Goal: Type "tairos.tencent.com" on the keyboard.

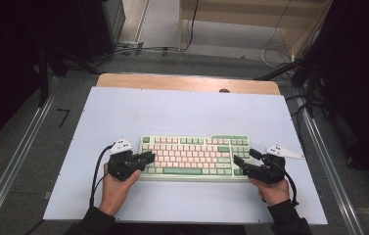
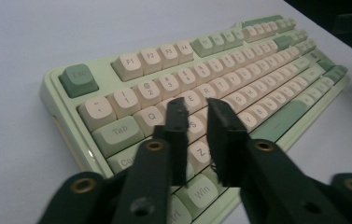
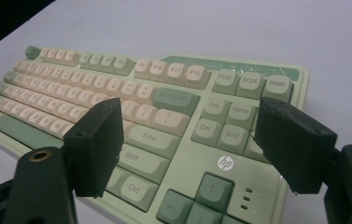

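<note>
Two grippers over the keyboard (image 1: 194,156): left gripper (image 2: 197,108) nearly closed, holding nothing, may mis-hit neighbouring keys; right gripper (image 3: 187,140) wide open, empty, could snag keycaps.

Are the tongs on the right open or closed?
Open: the right tongs have jaws standing wide apart above the keyboard, gripping nothing.

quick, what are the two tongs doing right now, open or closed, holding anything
Left tongs: nearly closed, small gap, holding nothing, over the left keys of the keyboard.
Right tongs: wide open, empty, over its right end.
</note>
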A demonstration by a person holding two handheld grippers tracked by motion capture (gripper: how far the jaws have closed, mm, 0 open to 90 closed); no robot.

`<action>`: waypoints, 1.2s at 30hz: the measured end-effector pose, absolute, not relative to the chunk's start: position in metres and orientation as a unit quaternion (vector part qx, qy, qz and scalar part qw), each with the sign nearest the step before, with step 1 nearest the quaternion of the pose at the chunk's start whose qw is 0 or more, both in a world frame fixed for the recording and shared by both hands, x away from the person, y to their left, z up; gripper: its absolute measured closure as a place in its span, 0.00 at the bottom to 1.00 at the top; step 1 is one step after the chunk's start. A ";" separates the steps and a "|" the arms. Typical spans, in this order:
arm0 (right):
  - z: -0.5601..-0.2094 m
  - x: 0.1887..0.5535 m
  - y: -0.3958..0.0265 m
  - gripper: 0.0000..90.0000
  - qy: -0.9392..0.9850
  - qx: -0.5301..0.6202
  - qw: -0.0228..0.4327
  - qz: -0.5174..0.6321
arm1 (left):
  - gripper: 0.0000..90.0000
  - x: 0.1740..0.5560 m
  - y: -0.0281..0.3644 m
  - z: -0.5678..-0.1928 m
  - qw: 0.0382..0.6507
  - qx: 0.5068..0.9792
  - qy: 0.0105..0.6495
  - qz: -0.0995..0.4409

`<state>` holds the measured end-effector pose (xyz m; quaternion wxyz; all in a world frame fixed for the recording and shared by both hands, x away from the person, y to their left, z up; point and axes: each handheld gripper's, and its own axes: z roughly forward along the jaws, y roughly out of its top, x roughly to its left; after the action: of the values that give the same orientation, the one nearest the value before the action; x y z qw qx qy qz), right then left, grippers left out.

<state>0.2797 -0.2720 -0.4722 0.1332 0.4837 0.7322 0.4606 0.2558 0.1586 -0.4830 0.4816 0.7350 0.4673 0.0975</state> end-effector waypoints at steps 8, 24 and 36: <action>-0.473 0.279 -0.275 0.25 0.730 0.487 0.134 0.460 | 1.00 0.260 0.158 -0.486 0.478 0.744 0.454 0.104; -0.474 0.281 -0.271 0.25 0.736 0.483 0.135 0.455 | 1.00 0.267 0.149 -0.493 0.451 0.754 0.462 0.127; -0.474 0.281 -0.269 0.25 0.738 0.482 0.135 0.454 | 1.00 0.270 0.148 -0.495 0.444 0.757 0.464 0.121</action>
<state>0.2810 -0.2689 -0.4745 0.1347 0.4815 0.7377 0.4536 0.2702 0.1478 -0.4955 0.4443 0.7567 0.4642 0.1207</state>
